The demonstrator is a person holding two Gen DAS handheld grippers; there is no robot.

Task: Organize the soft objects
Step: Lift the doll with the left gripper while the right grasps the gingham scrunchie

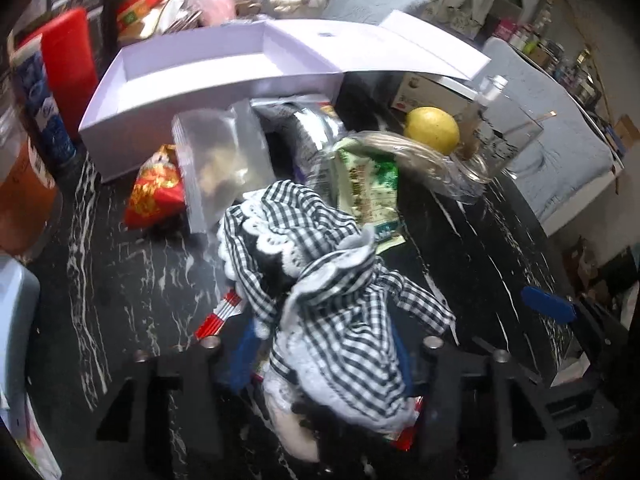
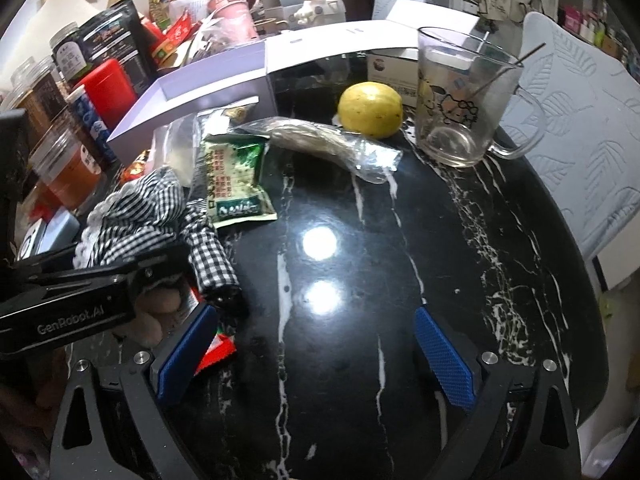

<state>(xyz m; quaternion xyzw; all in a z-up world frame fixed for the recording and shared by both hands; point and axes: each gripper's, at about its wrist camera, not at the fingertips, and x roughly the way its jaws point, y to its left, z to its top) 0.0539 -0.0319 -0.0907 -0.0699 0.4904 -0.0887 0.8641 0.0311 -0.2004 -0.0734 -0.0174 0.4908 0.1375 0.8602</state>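
A black-and-white checked cloth with white lace trim (image 1: 320, 272) lies bunched on the black marble table (image 1: 120, 280). My left gripper (image 1: 324, 356) is shut on its near end, the fabric squeezed between the blue pads (image 1: 244, 352). In the right wrist view the same cloth (image 2: 152, 208) sits at the left beside the left gripper's black body (image 2: 80, 304). My right gripper (image 2: 316, 356) hovers open over bare tabletop, with nothing between its blue pads (image 2: 444, 356). An open white box (image 1: 192, 80) stands behind the pile.
Around the cloth lie a red patterned pouch (image 1: 156, 188), a clear zip bag (image 1: 216, 160), a green packet (image 2: 232, 184), a clear wrapped bag (image 2: 332, 140) and a red-striped packet (image 1: 220, 316). A lemon (image 2: 370, 108) and a glass mug (image 2: 460, 100) stand behind. Jars and boxes crowd the left edge.
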